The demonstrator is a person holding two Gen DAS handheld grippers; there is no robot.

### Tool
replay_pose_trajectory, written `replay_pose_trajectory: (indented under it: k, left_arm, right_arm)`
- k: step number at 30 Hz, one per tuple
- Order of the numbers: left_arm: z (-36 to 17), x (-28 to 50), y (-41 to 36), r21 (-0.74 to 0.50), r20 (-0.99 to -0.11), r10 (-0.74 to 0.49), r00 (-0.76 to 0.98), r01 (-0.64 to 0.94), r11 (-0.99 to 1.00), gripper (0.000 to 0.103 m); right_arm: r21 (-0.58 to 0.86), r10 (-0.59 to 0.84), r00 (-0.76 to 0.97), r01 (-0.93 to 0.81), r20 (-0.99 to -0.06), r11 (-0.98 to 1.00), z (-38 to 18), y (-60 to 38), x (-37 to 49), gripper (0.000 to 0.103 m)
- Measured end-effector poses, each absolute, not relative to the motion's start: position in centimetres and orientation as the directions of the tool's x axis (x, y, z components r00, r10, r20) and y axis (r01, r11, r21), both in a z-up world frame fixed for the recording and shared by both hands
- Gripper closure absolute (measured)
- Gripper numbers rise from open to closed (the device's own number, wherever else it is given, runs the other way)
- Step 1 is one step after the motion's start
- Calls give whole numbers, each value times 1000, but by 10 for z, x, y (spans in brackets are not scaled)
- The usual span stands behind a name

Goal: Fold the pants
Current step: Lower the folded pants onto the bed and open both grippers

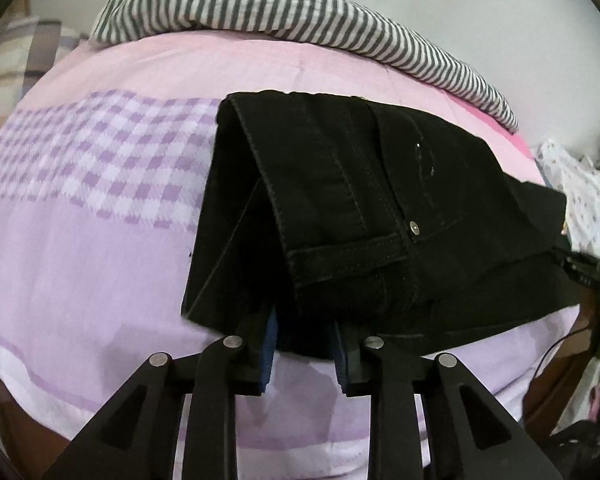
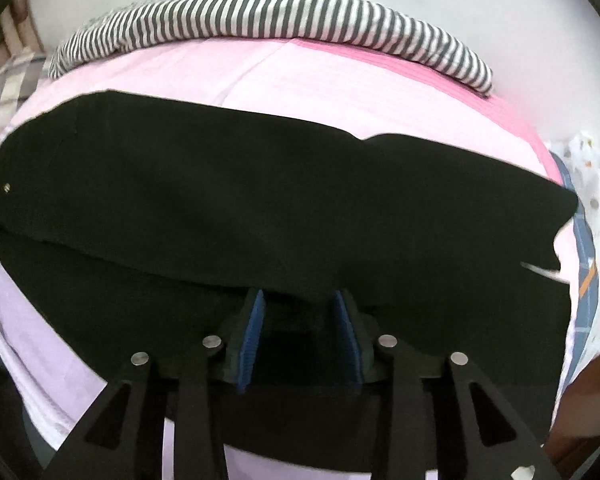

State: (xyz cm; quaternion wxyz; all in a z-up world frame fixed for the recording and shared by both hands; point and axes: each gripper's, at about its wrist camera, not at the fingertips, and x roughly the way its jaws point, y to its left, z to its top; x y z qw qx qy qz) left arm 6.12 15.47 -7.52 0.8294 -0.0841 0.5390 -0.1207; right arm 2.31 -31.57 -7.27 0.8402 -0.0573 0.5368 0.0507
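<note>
Starting at the left, we see the left gripper [image 1: 304,344] with its blue pads apart, the waistband edge of the folded black pants [image 1: 364,208] lying over their tips on the pink and lilac bedsheet [image 1: 80,240]. Further right, our right gripper [image 2: 300,336] also stands spread, fabric between its fingers, a striped cloth [image 2: 284,16] beyond.
</note>
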Motion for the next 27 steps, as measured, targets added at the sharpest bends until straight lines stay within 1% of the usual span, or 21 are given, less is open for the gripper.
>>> replay_pose_trajectory:
  k: [2, 3, 4, 6, 8, 10, 13, 15, 19, 24, 27]
  left_arm:
    - [-73, 56, 160, -287, -873, -293, 390, 74, 955, 70]
    - [-70, 51, 165, -306, -868, -301, 394, 51, 951, 65]
    - [-69, 47, 170, -325, -864, -308, 398, 27, 945, 57]
    - [-67, 38, 182, -388, -841, -343, 419, -25, 921, 53]
    - [-65, 30, 194, -479, -804, -403, 436, -75, 875, 53]
    - [-66, 25, 201, -590, -746, -492, 449, -103, 801, 53]
    - [-73, 23, 201, -666, -705, -555, 442, -144, 732, 53]
    - [-78, 28, 189, -667, -712, -559, 425, -159, 728, 53]
    - [-87, 32, 179, -679, -705, -569, 423, -171, 714, 53]
    - [-99, 41, 175, -693, -697, -571, 435, -200, 693, 53]
    - [-103, 45, 176, -714, -679, -579, 452, -220, 664, 53]
  right_arm:
    - [0, 54, 430, -125, -901, 992, -68, -319, 15, 64]
    - [32, 77, 436, -109, -897, 994, -66, -322, 10, 64]
    - [64, 99, 444, -94, -891, 994, -63, -324, 6, 64]
    - [142, 155, 458, -63, -876, 988, -59, -329, -4, 64]
    - [211, 202, 463, -33, -863, 977, -59, -332, -11, 63]
    - [282, 256, 467, -15, -847, 959, -61, -333, -15, 63]
    - [421, 354, 476, 38, -805, 906, -68, -337, -20, 62]
    - [487, 398, 482, 70, -781, 871, -74, -340, -21, 62]
    - [526, 408, 494, 122, -768, 842, -82, -343, -25, 62]
    - [542, 403, 503, 162, -764, 825, -90, -350, -22, 62]
    - [579, 416, 519, 200, -747, 791, -100, -359, -15, 62]
